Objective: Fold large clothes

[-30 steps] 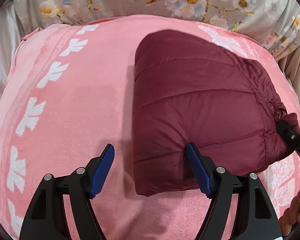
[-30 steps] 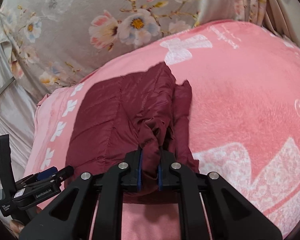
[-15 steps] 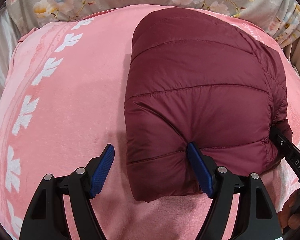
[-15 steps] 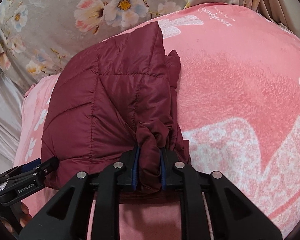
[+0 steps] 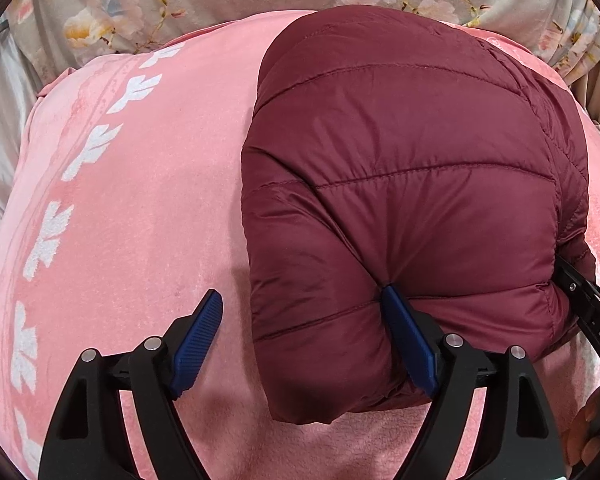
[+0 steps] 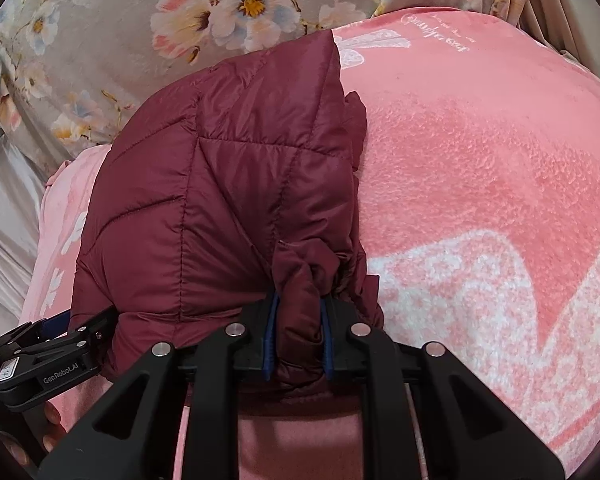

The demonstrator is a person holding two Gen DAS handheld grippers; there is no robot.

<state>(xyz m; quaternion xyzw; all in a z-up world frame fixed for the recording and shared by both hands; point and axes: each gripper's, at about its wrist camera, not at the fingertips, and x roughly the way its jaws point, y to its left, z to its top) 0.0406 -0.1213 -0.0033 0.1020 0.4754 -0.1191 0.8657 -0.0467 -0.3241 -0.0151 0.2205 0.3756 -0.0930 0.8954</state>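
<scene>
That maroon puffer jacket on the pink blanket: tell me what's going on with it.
A person is folding the maroon puffer jacket on the pink blanket with two handheld grippers. The right gripper is shut on a bunched edge of it. The left gripper is opening, one pad dug into the padding, its near corner between the jaws.

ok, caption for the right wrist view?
Right gripper clamped on a bunched edge of the folded maroon jacket lying on the pink blanket.
</scene>
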